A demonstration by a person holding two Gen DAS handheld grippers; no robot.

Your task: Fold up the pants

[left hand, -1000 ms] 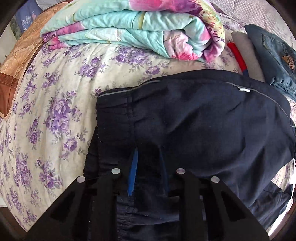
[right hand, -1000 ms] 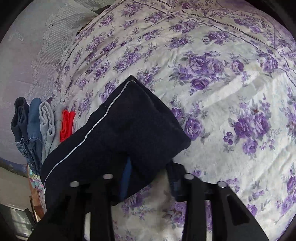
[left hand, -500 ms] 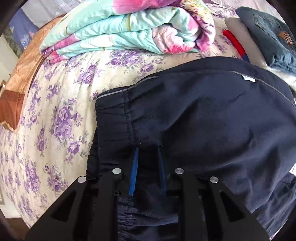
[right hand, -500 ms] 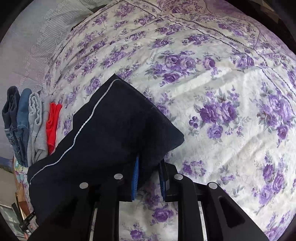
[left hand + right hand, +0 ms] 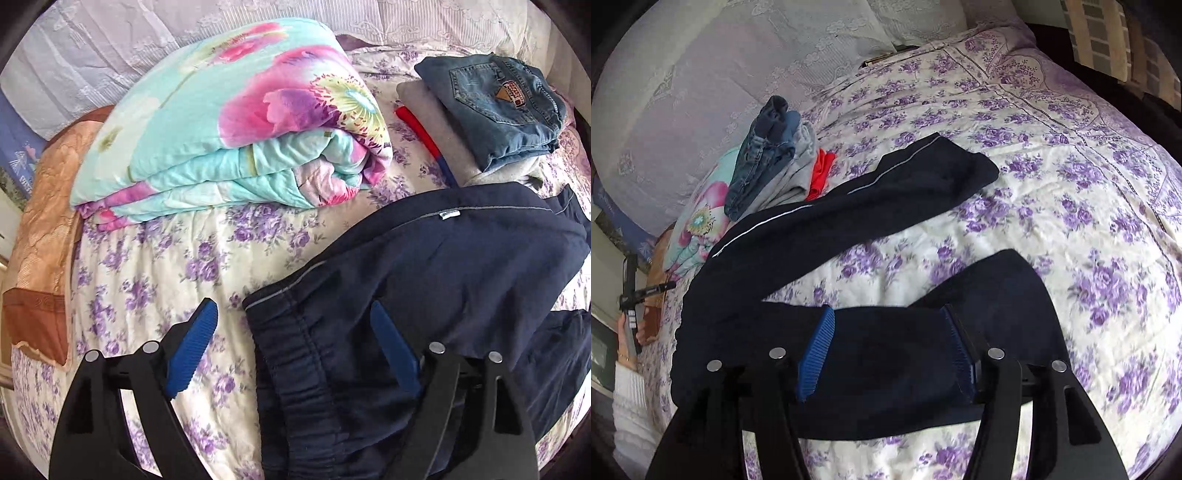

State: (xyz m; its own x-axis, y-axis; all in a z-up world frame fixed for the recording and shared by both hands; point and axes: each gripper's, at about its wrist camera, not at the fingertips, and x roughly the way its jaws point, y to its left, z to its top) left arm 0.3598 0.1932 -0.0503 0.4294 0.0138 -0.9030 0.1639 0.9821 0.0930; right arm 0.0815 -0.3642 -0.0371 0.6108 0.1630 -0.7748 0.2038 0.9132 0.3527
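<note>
Dark navy pants [image 5: 436, 280] with a thin grey side stripe lie on the floral bedspread [image 5: 155, 280]. In the left wrist view the elastic waistband sits at the lower middle. My left gripper [image 5: 291, 325] is open, jaws wide apart; its right blue pad [image 5: 391, 347] is over the waistband and its left pad [image 5: 192, 343] over the bedspread. In the right wrist view the pants [image 5: 849, 229] spread with one leg running to the upper right and the other lying under my right gripper [image 5: 886, 328], which is open above the fabric.
A folded turquoise and pink quilt [image 5: 236, 125] lies at the back left. A stack of folded jeans, grey and red clothes [image 5: 491, 110] sits at the back right, also in the right wrist view [image 5: 775, 162]. A lace headboard cover [image 5: 701, 85] is behind.
Both grippers have opened and let go of the pants. Both have pulled back, and the pants now lie spread on the bed with the legs apart.
</note>
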